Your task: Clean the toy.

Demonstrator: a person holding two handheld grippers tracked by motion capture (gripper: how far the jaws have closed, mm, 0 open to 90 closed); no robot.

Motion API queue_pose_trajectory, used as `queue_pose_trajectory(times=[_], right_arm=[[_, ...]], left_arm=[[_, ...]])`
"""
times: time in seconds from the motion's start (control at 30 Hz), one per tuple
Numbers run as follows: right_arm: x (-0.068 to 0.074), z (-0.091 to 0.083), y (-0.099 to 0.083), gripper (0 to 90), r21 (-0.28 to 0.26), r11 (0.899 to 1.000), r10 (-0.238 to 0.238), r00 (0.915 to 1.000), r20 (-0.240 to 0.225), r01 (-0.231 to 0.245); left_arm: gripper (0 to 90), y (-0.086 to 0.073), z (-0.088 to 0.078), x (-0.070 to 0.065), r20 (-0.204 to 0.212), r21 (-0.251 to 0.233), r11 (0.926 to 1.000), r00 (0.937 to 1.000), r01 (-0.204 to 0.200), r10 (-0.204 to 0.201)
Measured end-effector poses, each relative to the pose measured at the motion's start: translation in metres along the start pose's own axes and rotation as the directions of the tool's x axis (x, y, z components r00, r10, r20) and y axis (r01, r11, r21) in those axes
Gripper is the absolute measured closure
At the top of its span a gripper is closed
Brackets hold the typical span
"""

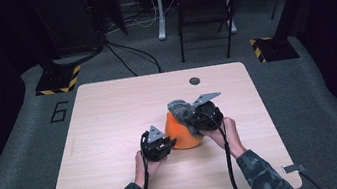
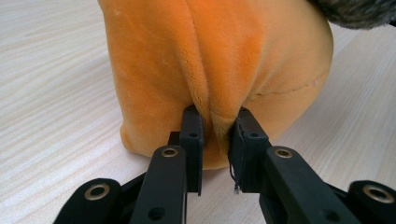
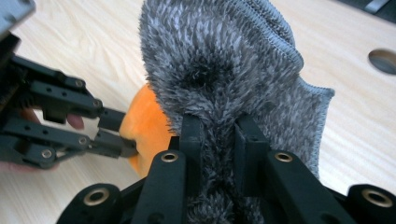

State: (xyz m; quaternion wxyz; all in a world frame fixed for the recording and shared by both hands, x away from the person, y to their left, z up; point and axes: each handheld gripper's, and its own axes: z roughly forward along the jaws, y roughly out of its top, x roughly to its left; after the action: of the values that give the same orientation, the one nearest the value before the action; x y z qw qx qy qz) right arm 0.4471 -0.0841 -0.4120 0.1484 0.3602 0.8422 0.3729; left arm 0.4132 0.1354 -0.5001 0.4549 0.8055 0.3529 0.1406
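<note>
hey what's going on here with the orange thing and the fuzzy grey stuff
A person at a wooden table works with a gripper in each hand. The left gripper pinches a fold of an orange plush object that rests on the table. The right gripper is shut on a fuzzy grey knit cover, holding it over the top of the orange plush. Whether the cover is going on or coming off cannot be told.

Bkgd items, off-task
Round hole (image 1: 195, 81) nr far edge of wooden table (image 1: 110, 123); black folding chair (image 1: 204, 6) beyond it; yellow-black striped bases (image 1: 58, 80) on grey floor.
</note>
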Motion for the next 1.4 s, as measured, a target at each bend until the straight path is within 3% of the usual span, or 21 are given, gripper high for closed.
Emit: queue_pose_trajectory(times=[0.27,0.53,0.67,0.77,0.93,1.07,1.17,1.23,1.33,1.4], right_arm=[[-0.007,-0.002,-0.001,76.0,0.111,0.994,0.010,0.9997,0.023,-0.013],[-0.020,-0.003,-0.007,75.9,0.219,0.975,0.029,0.9993,0.023,-0.033],[-0.027,0.001,-0.013,76.0,0.254,0.965,0.066,0.9978,0.013,-0.067],[-0.034,0.005,-0.019,76.0,0.295,0.952,0.081,0.9963,0.027,-0.086],[-0.047,0.024,-0.038,76.1,0.407,0.908,0.081,0.9944,0.068,-0.102],[-0.051,0.044,-0.052,76.1,0.427,0.894,0.122,0.9904,0.065,-0.138],[-0.051,0.039,-0.048,76.2,0.414,0.903,0.094,0.9924,0.079,-0.118],[-0.053,0.031,-0.043,76.3,0.399,0.906,0.114,0.9891,0.093,-0.142],[-0.055,0.010,-0.031,76.4,0.311,0.936,0.136,0.9847,0.109,-0.163],[-0.052,-0.007,-0.020,76.5,0.241,0.958,0.138,0.9859,0.094,-0.157]], left_arm=[[76.7,0.001,0.001,-0.002,-0.002,0.004,1.0000,1.0000,-0.009,0.009],[76.9,0.001,0.002,0.001,-0.002,-0.001,0.9999,0.9999,0.016,-0.016],[76.8,0.001,0.002,0.002,0.002,-0.003,0.9998,0.9998,0.021,-0.021],[76.8,0.001,0.002,0.003,-0.004,-0.011,0.9996,0.9996,0.028,-0.028],[76.8,0.000,0.002,0.006,-0.001,-0.012,0.9990,0.9991,0.042,-0.043],[76.8,-0.001,0.001,0.008,0.009,-0.006,0.9990,0.9990,0.044,-0.044],[76.7,-0.001,0.001,0.009,0.006,-0.013,0.9981,0.9981,0.061,-0.061],[76.6,-0.002,0.000,0.011,0.000,-0.014,0.9976,0.9977,0.067,-0.067],[76.5,-0.002,0.000,0.013,-0.005,-0.022,0.9970,0.9972,0.075,-0.075],[76.5,-0.002,0.000,0.014,-0.005,-0.026,0.9969,0.9972,0.075,-0.075]])
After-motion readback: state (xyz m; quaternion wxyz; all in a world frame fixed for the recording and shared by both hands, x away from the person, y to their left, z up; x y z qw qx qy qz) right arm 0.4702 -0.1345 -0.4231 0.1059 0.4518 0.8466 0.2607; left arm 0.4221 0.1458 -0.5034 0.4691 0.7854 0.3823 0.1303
